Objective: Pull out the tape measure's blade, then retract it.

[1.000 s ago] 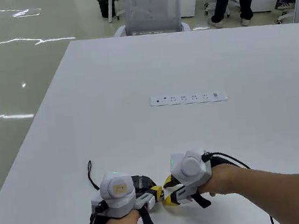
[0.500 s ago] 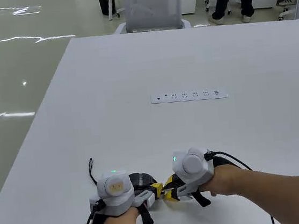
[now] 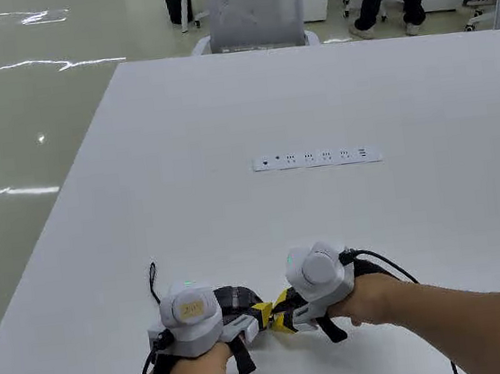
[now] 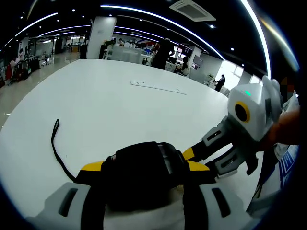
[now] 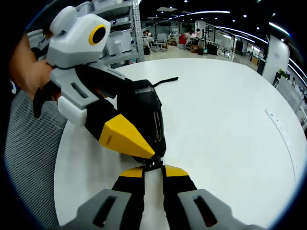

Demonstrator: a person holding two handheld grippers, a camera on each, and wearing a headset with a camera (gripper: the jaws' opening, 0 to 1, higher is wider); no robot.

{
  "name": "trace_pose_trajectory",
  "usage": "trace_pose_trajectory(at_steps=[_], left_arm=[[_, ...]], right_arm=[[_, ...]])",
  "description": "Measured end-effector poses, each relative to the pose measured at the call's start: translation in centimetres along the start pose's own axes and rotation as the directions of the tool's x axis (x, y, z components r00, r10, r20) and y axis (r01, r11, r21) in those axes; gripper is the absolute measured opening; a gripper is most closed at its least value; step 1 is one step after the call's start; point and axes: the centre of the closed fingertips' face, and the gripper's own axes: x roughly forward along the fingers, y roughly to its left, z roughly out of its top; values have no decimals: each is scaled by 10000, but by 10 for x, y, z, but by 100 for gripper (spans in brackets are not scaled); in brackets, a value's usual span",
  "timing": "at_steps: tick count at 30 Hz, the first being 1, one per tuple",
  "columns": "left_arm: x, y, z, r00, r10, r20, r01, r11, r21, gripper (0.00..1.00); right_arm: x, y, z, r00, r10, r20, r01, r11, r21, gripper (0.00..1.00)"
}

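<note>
Jaws of the left gripper (image 4: 144,166) are clamped across the black tape measure (image 4: 144,179), with one yellow pad on each flank of the case. Jaws of the right gripper (image 5: 152,168) are drawn almost together, pinching the small dark blade tip (image 5: 152,164), which sits right against the mouth of the case. The two grippers meet nose to nose over the case. The tape measure lies low on the white table (image 3: 311,90), near its front edge. A thin black wrist strap (image 4: 55,143) trails from the case across the tabletop. A white power strip (image 3: 316,159) lies well apart, toward the table's middle.
</note>
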Motion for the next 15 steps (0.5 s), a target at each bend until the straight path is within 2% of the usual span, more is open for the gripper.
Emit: trace_pose_trajectory(at_steps=[15], left_arm=[[2, 1, 0, 10000, -37, 6, 37, 9999, -137, 62]], right_arm=[[1, 0, 1, 9998, -60, -192, 61, 10000, 18, 13]])
